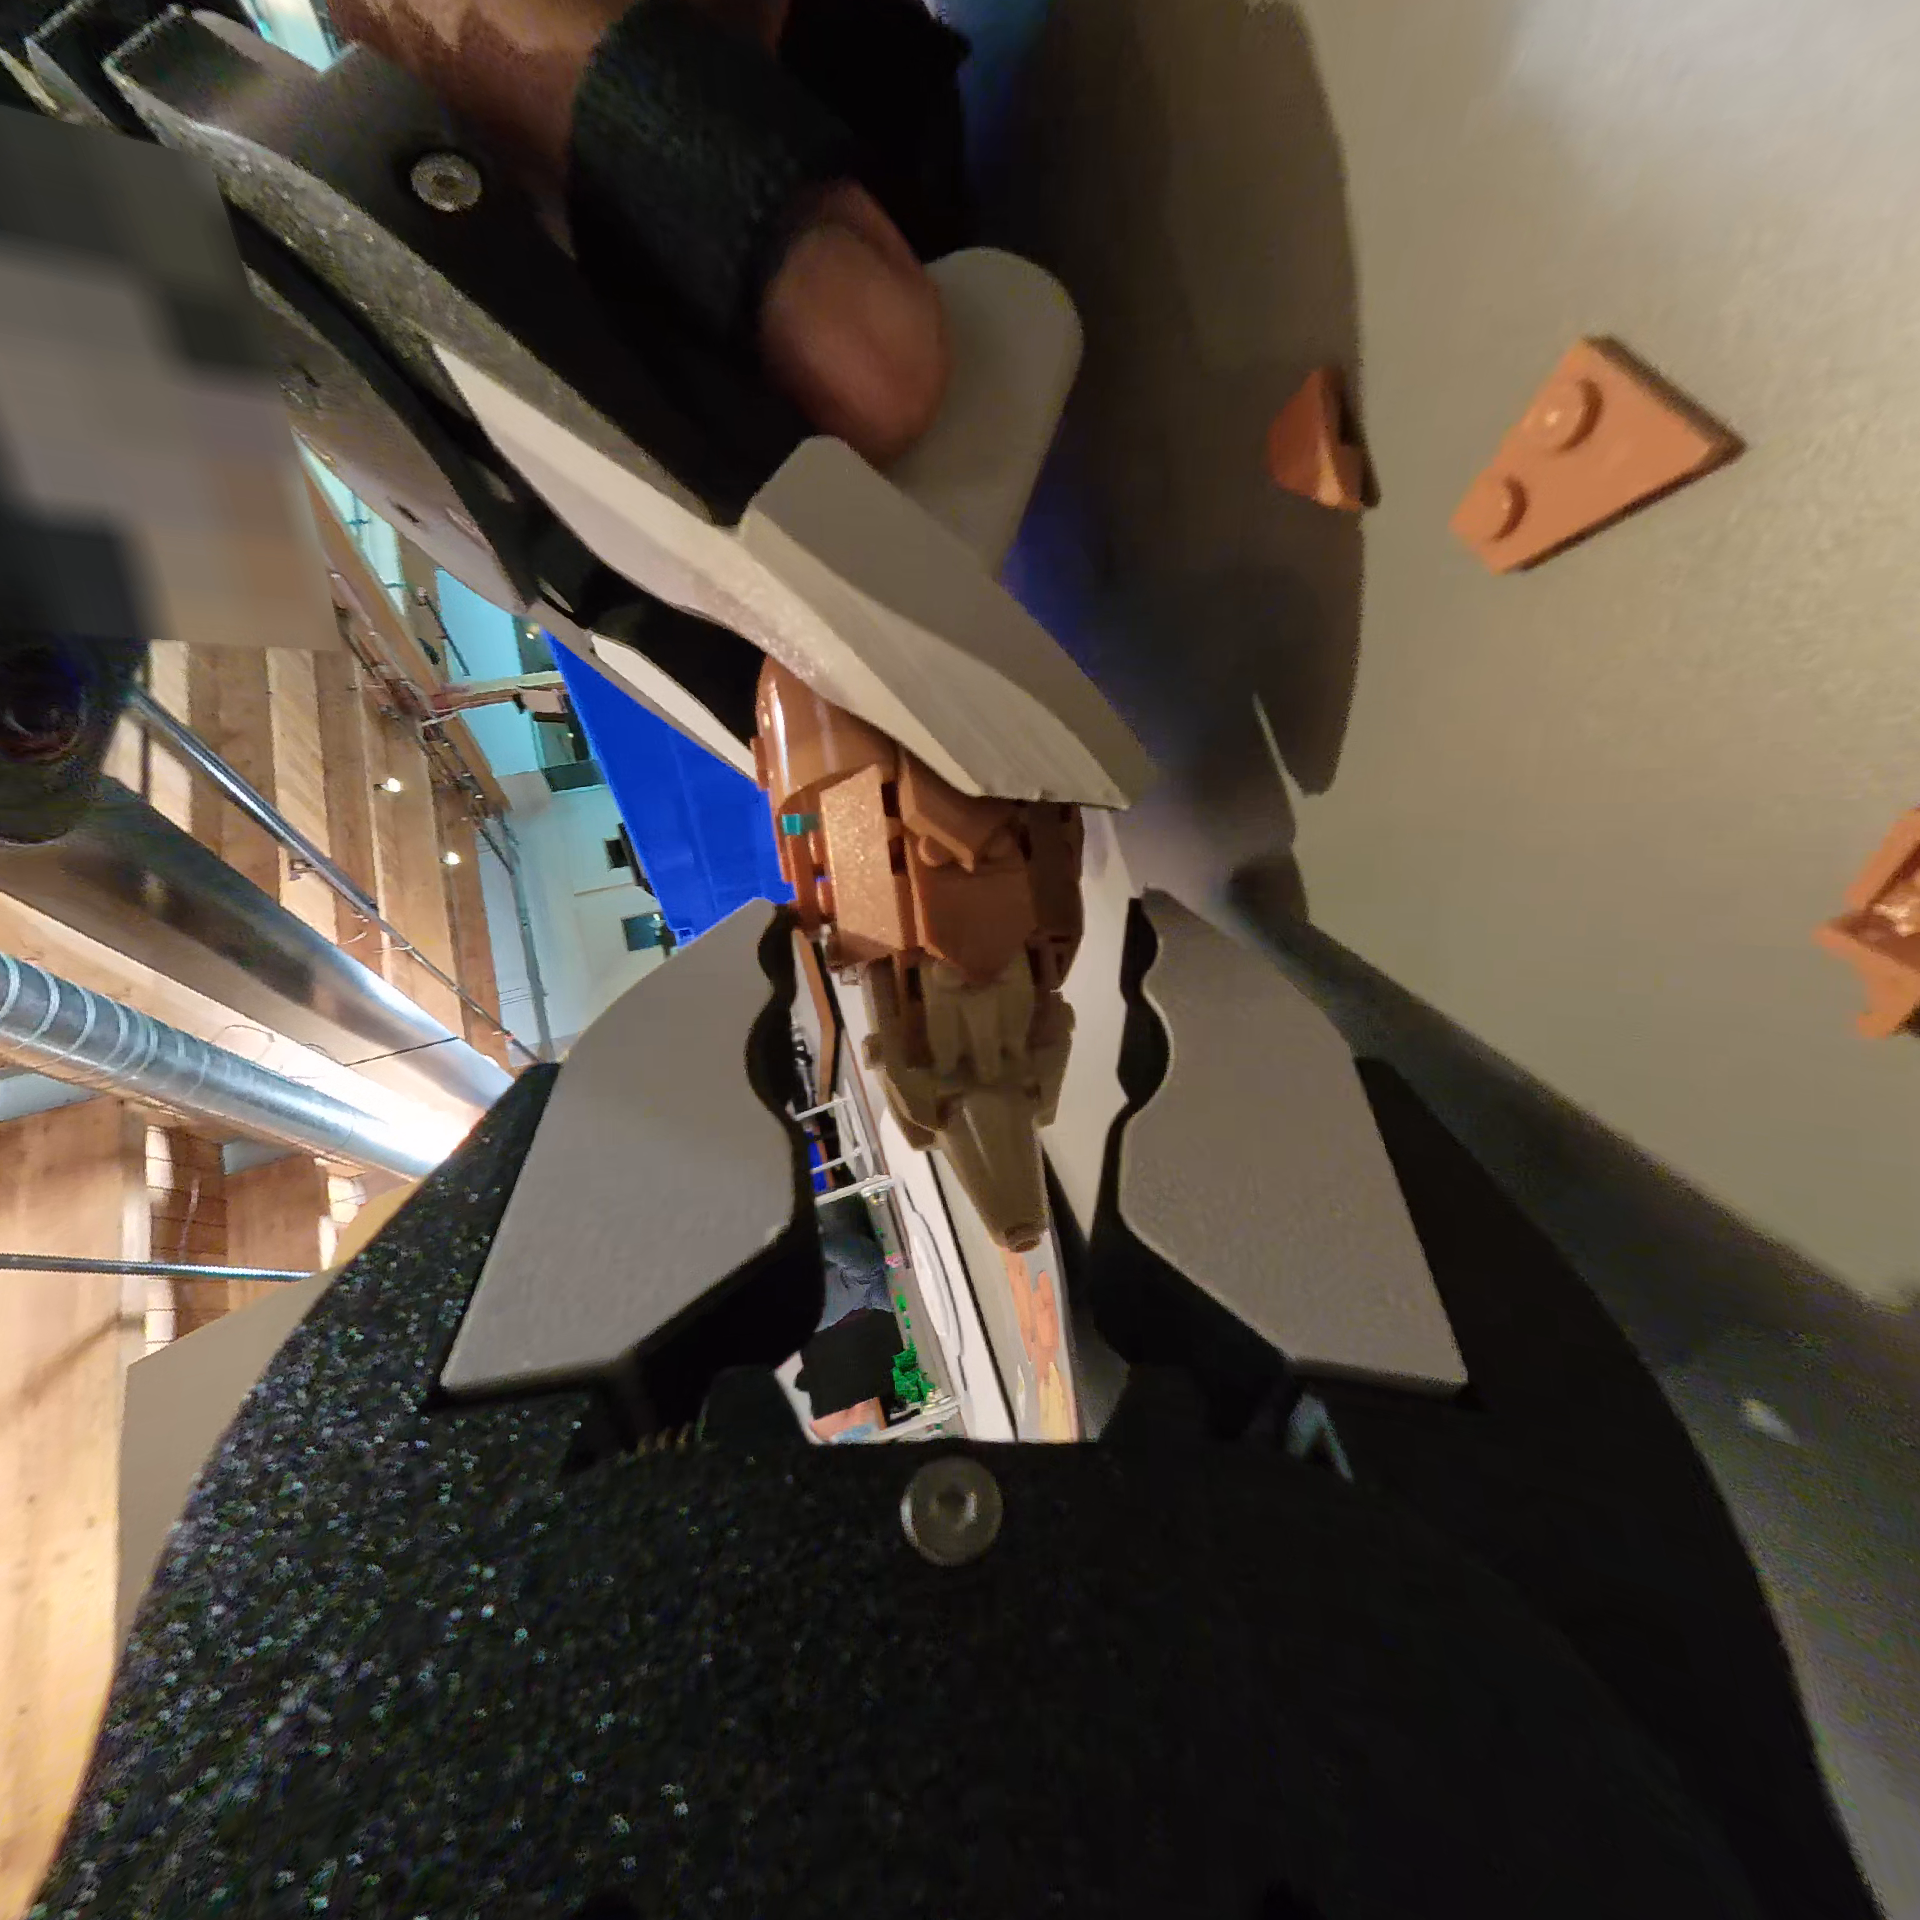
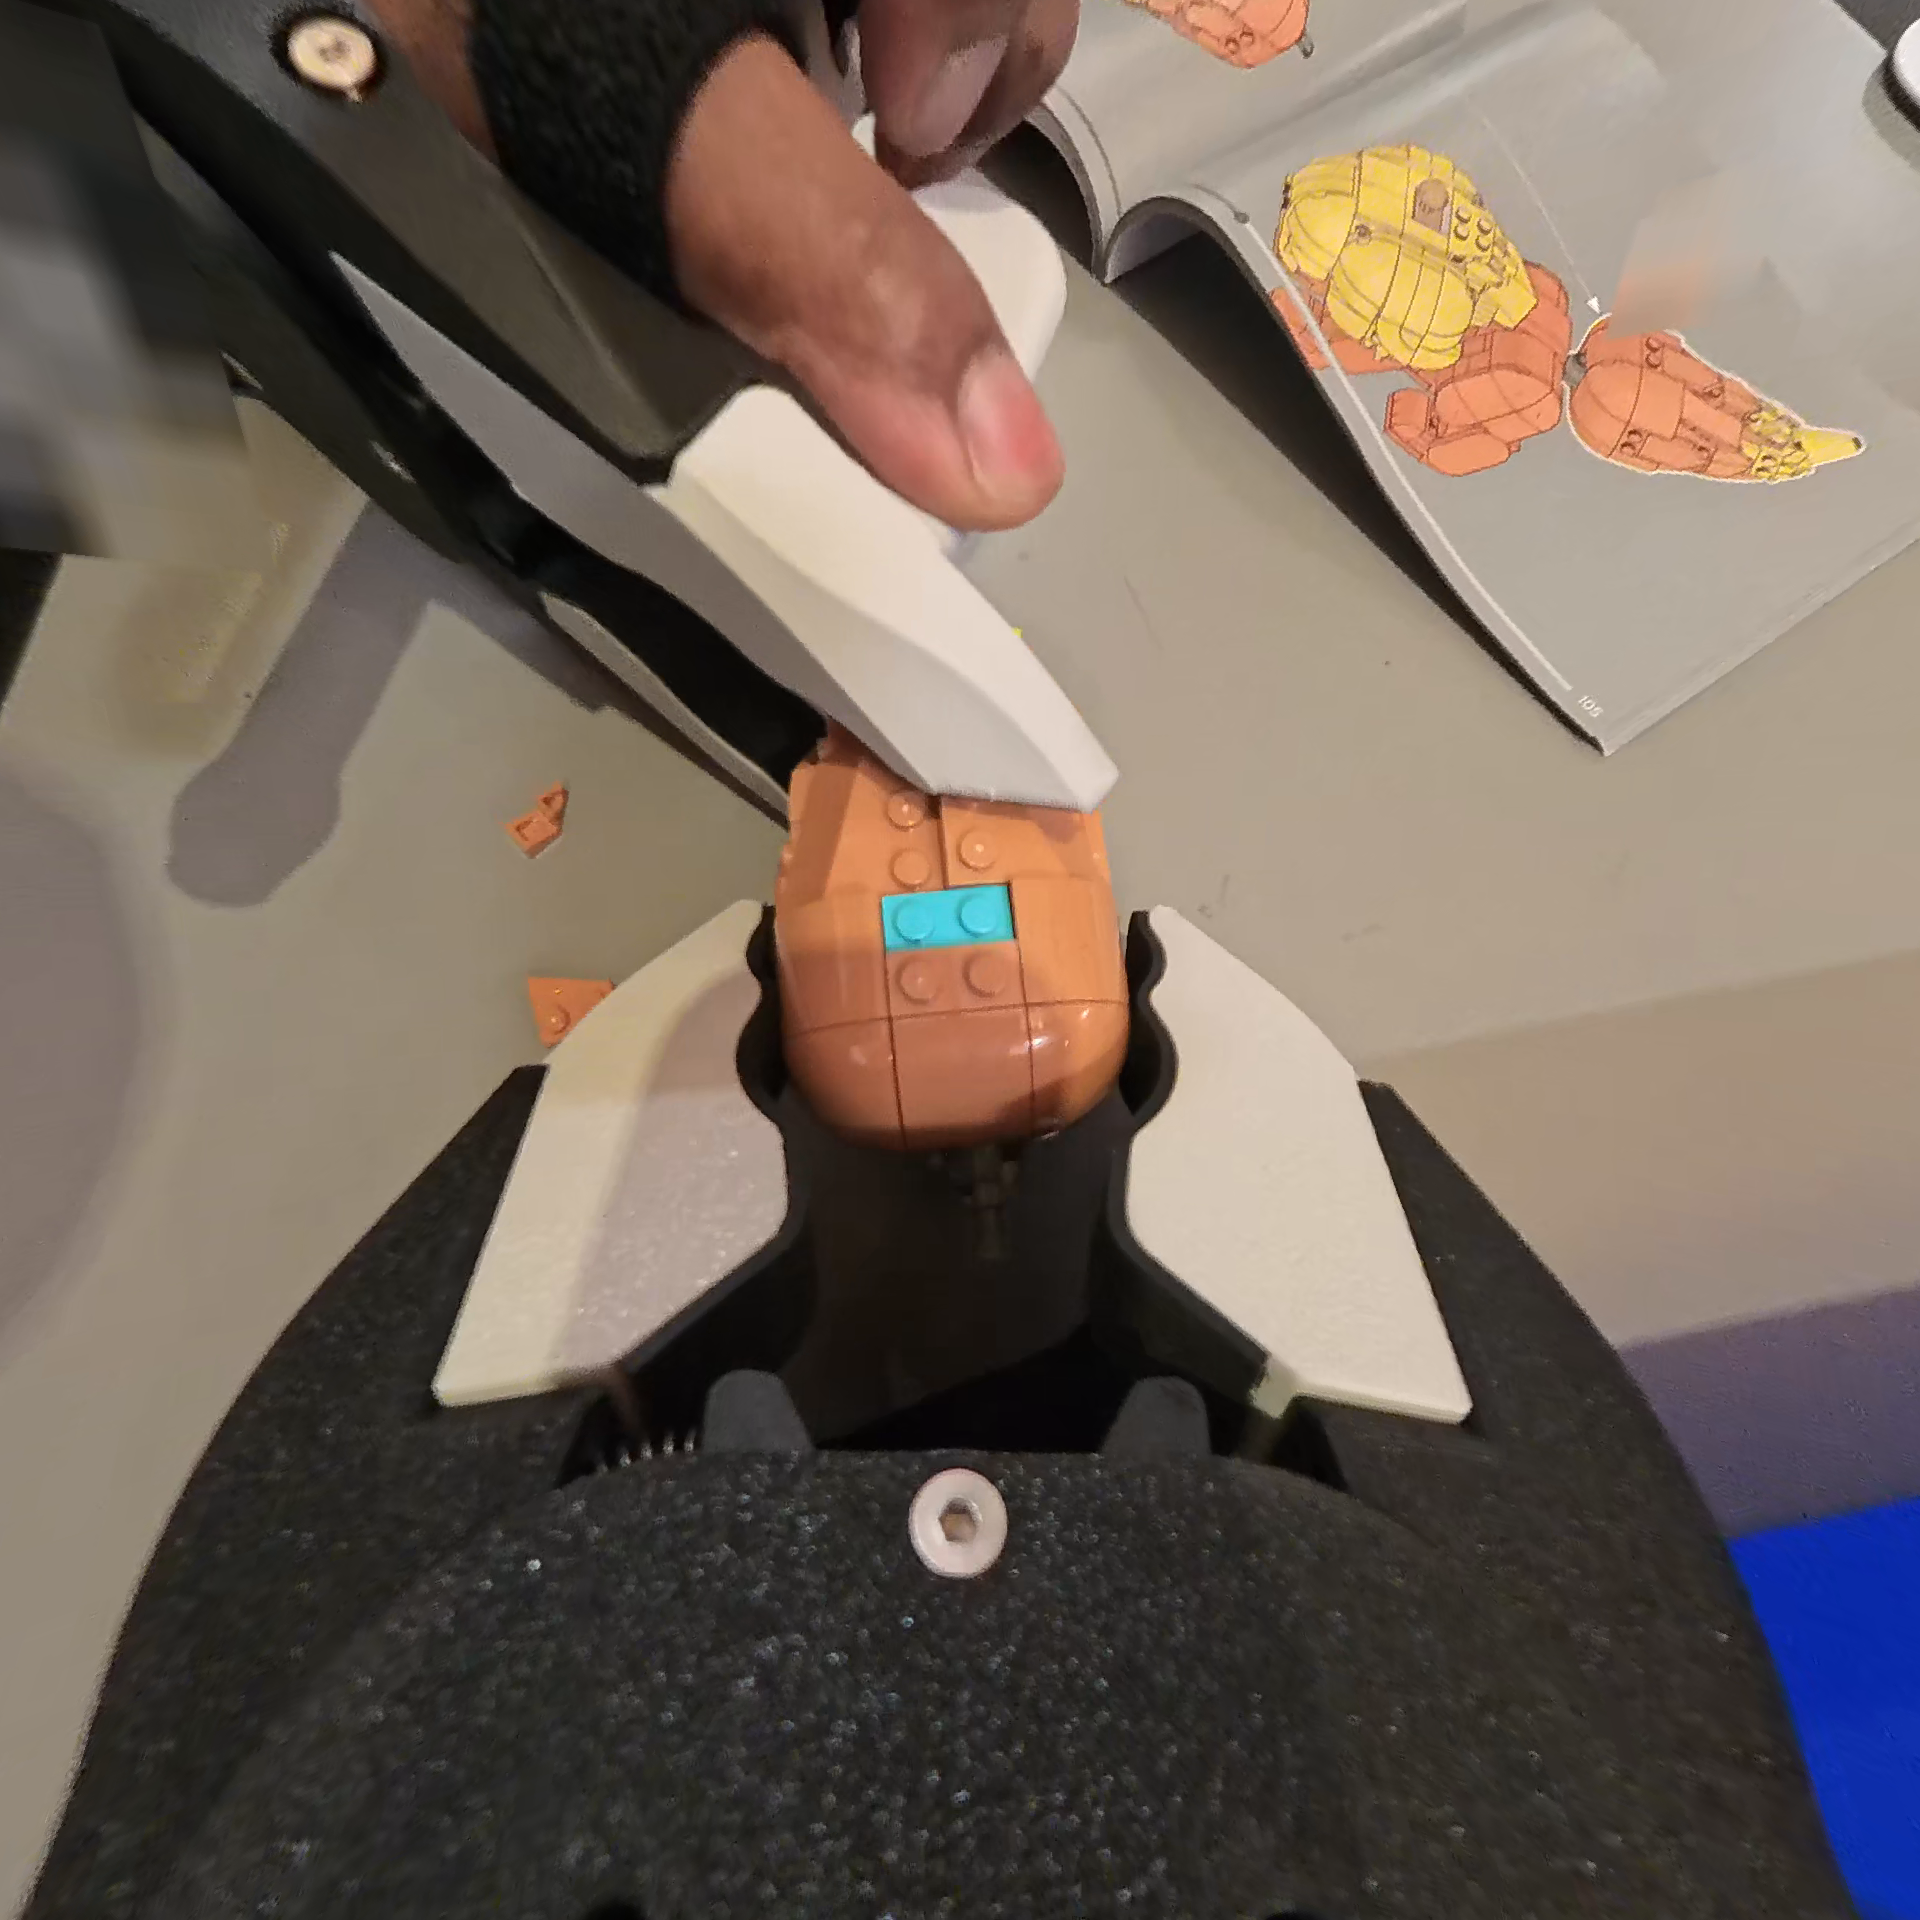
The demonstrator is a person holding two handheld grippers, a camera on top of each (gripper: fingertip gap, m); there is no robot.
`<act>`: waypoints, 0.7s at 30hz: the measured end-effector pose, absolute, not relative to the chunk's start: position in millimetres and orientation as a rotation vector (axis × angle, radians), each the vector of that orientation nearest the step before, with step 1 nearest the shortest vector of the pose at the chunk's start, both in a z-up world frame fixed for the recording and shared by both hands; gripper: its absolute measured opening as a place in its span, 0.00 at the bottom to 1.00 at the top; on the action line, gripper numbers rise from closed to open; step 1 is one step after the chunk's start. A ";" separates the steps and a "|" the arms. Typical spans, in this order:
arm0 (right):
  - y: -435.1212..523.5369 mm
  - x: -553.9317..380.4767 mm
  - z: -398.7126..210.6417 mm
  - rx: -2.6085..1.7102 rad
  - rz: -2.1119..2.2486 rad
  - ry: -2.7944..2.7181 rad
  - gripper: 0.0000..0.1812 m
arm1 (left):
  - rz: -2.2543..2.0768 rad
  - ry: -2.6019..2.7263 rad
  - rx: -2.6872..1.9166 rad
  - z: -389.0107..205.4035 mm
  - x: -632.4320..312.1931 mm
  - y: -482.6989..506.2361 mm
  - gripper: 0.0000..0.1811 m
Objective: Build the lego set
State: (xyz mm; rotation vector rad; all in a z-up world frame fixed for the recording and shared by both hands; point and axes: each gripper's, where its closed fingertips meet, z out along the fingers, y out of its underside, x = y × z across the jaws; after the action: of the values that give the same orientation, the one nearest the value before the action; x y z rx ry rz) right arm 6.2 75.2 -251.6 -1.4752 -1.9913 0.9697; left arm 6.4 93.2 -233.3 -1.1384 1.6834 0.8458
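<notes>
A rounded brown lego sub-assembly (image 2: 951,997), with a turquoise plate showing among its studs, is being held above the desk (image 2: 1351,935) between both tools. The right hand-held gripper (image 2: 951,1003) is grasping its rounded end, while the left hand-held gripper (image 2: 925,748) appears to be pinching the far end, though one finger is hidden. Likely the next move calls for attaching it as the open instruction booklet (image 2: 1558,468) pictures. Loose brown wedge plates (image 1: 1590,468) are lying nearby, nothing blocking.

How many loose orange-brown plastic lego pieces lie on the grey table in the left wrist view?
3: a small orange-brown wedge at upper right, a triangular plate right of it, a cut-off piece at the right edge. More may be hidden.
</notes>
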 end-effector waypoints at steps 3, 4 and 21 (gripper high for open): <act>76.1 5.0 -249.5 -1.459 0.958 -1.980 0.35 | 0.888 1.674 -1.099 -228.2 6.1 95.1 0.29; 76.5 4.9 -249.0 -1.453 0.952 -1.979 0.35 | 0.899 1.675 -1.089 -227.6 6.1 95.3 0.29; 60.5 -1.9 -224.1 -1.333 1.037 -1.939 0.35 | 0.818 1.769 -1.136 -244.5 13.9 88.3 0.28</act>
State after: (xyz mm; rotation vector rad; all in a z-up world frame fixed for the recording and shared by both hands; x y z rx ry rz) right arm -1.9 60.5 -224.1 -1.3334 -1.9392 1.0372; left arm 13.9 88.3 -244.5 -1.1356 1.7689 0.8184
